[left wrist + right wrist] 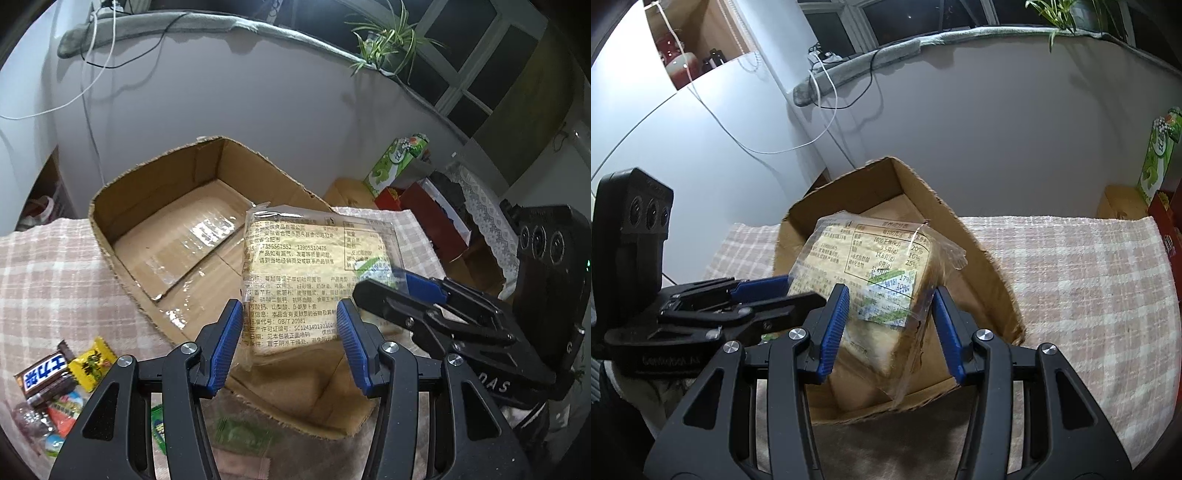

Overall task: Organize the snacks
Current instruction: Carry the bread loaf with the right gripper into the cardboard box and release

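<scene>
bread packet [314,280] above near edge of cardboard box [177,206] | box on checked cloth [1071,266] | loose snacks [62,384] left of box, on cloth

Wrapped bread slice [866,280] tilted above open cardboard box [964,243], printed label upward; right tool [890,299] with blue pads either side of packet's lower part, contact unclear; left tool [768,295] reaching in from left, blue tip at packet's edge; box on pink checked cloth [1071,280] over surface; green carton [1158,158] far right.
</scene>
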Motion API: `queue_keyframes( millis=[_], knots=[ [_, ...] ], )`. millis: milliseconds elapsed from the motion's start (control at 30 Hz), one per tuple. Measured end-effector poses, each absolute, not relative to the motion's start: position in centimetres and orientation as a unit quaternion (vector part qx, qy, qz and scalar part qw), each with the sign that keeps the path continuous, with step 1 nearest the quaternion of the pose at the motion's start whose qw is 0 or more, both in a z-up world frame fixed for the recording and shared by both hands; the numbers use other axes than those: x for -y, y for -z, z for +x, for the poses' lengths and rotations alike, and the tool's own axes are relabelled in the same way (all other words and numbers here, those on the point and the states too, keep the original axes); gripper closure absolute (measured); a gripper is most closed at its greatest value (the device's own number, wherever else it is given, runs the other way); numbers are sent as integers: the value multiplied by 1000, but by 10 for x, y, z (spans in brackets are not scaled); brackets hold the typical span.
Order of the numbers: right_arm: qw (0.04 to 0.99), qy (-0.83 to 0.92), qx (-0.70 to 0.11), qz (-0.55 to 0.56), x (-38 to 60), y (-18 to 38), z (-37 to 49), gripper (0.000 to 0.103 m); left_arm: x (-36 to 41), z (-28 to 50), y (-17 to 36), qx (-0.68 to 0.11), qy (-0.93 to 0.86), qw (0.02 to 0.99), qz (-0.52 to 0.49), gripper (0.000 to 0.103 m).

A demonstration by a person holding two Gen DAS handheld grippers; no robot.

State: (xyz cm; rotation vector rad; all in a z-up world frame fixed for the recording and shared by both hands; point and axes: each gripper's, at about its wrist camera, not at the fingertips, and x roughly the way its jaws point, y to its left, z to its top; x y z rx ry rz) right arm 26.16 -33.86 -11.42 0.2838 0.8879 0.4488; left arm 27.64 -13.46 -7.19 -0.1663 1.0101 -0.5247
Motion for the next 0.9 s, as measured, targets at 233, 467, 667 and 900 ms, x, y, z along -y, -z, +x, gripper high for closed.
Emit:
queue_keyframes(
  millis=[233,467,667,900],
  knots=[
    [874,-195,-425,131,343,121,269,54,140,280,76,-484,244,837,-69,53],
    [885,-174,-416,114,344,113,264,54,138,273,65,-470,239,848,-57,53],
    [891,-177,-405,107,341,97,246,54,125,256,48,-449,232,861,-50,53],
    [910,-192,-360,71,324,72,204,54,87,216,27,-411,210,886,-40,51]
  ],
)
